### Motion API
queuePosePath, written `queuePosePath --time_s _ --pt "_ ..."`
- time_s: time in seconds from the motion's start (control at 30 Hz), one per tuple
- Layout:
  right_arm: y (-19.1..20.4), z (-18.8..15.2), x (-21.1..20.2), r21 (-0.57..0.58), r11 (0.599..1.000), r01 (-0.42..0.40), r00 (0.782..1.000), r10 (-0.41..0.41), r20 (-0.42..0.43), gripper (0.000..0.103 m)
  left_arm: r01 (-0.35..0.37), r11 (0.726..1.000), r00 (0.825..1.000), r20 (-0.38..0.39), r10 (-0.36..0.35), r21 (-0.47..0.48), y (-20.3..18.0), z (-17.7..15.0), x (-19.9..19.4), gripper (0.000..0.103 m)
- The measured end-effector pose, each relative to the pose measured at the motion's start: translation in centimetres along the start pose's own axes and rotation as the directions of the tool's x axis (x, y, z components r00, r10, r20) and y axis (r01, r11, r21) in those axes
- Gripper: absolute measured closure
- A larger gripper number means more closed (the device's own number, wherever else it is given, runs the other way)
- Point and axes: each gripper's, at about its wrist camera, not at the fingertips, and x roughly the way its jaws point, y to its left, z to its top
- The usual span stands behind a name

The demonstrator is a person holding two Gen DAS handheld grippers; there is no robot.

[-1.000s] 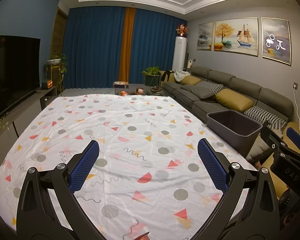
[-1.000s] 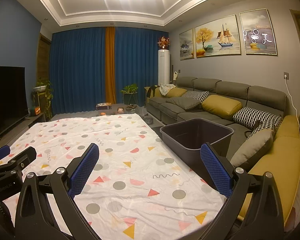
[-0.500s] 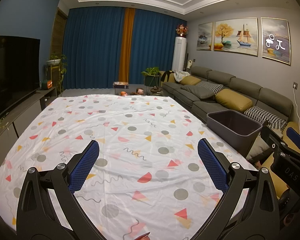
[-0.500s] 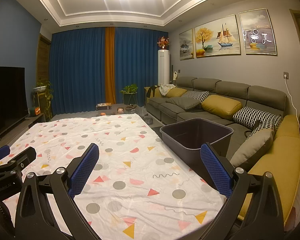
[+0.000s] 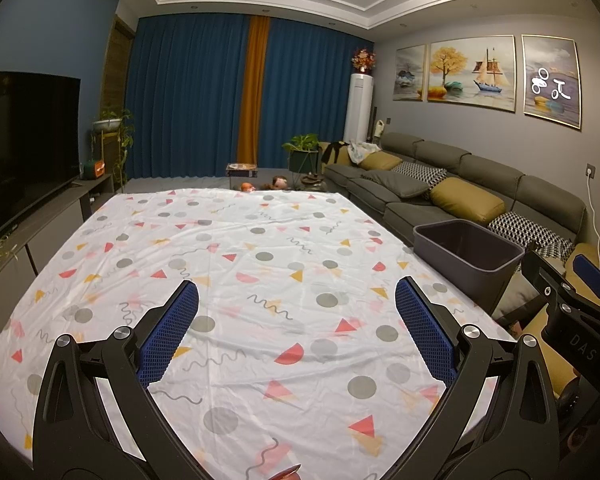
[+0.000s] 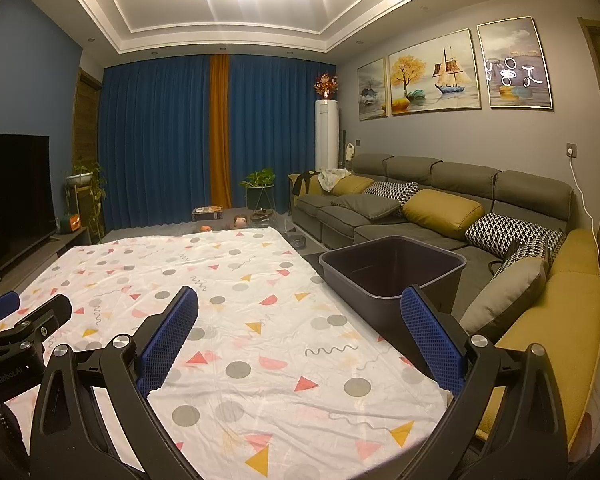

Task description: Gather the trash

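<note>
My left gripper (image 5: pixel 296 312) is open and empty, held above the near part of a table covered by a white patterned cloth (image 5: pixel 236 264). My right gripper (image 6: pixel 300 320) is open and empty, above the table's right part. A dark grey bin (image 5: pixel 468 250) stands at the table's right edge; in the right wrist view the bin (image 6: pixel 392 276) is just beyond my right finger, and its visible inside looks empty. No trash shows on the cloth. A small orange-red thing (image 5: pixel 286 474) peeks in at the bottom edge of the left wrist view.
A grey sofa (image 6: pixel 440 216) with yellow and patterned cushions runs along the right. A TV (image 5: pixel 24 152) on a low cabinet stands at the left. Beyond the table's far edge are blue curtains, a plant (image 5: pixel 302 152) and small items on the floor.
</note>
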Motion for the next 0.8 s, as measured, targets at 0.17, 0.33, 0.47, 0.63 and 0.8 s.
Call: queuePosePath --time_s 0.17,0.33,0.47,0.63,0.8 --pt "0.01 -0.02 -0.04 0.002 1.000 0.000 1.000 0.000 0.000 0.006 0.001 1.000 1.000 0.000 -0.001 0.001 -0.02 0.00 -0.04 0.006" --pt "-0.04 -0.07 -0.10 0.003 1.000 0.000 1.000 0.000 0.002 0.006 0.002 1.000 1.000 0.000 -0.002 0.002 -0.04 -0.06 -0.14 0.006" --pt "-0.09 -0.21 -0.16 0.006 1.000 0.001 1.000 -0.001 0.000 0.006 0.002 1.000 1.000 0.000 -0.002 0.002 -0.06 -0.11 -0.20 0.006" --pt "-0.27 -0.18 -0.16 0.007 1.000 0.001 1.000 -0.001 0.000 0.006 0.001 1.000 1.000 0.000 -0.001 0.002 -0.12 -0.10 -0.17 0.006" --pt "-0.25 -0.21 -0.16 0.008 1.000 0.000 1.000 0.000 0.000 0.006 0.001 1.000 1.000 0.000 -0.001 0.002 -0.13 -0.09 -0.18 0.006"
